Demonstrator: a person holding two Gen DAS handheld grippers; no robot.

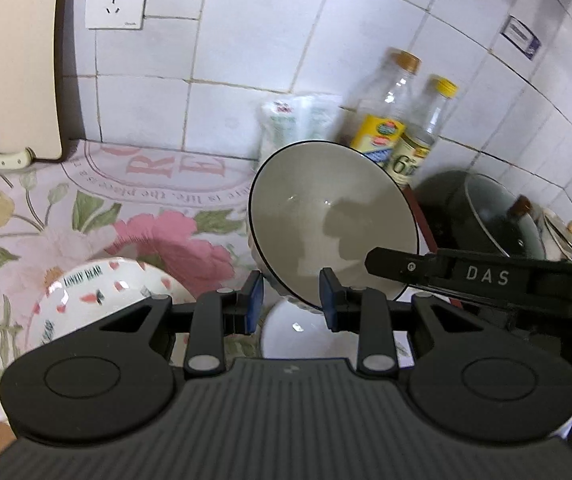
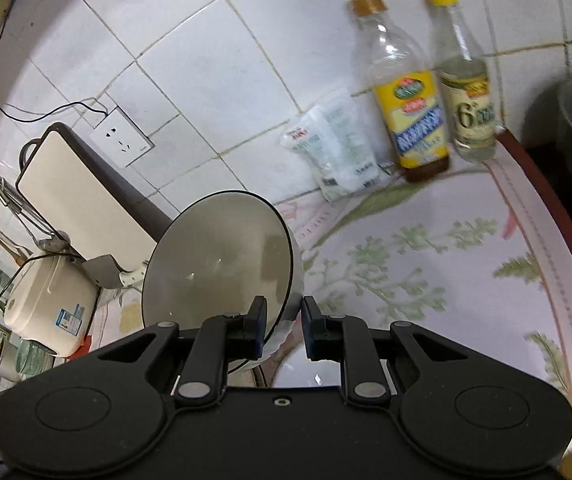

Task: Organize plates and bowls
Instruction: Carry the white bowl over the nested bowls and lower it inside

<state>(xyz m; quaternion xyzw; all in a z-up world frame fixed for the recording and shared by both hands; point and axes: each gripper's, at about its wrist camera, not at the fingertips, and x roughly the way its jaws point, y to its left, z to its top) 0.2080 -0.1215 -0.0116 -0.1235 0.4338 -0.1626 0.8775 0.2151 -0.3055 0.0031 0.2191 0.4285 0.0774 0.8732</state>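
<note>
My right gripper (image 2: 284, 330) clamped on rim of grey bowl (image 2: 222, 264), bowl tilted steeply, lifted above white plate (image 1: 305, 336). My left gripper (image 1: 290, 300) near same bowl's lower edge; cannot tell whether pads press it. Glazed ceramic: stiff, slick, breakable, fairly heavy on rim pinch. Patterned bowl (image 1: 98, 292) left of plate.

The flowered cloth (image 2: 425, 264) lies open toward the right edge, while passage is blocked at the tiled wall by two bottles (image 2: 413, 96) and a packet (image 2: 337, 152), on the left by a cutting board (image 2: 82, 196), and underneath by a white bowl (image 1: 305, 336).
</note>
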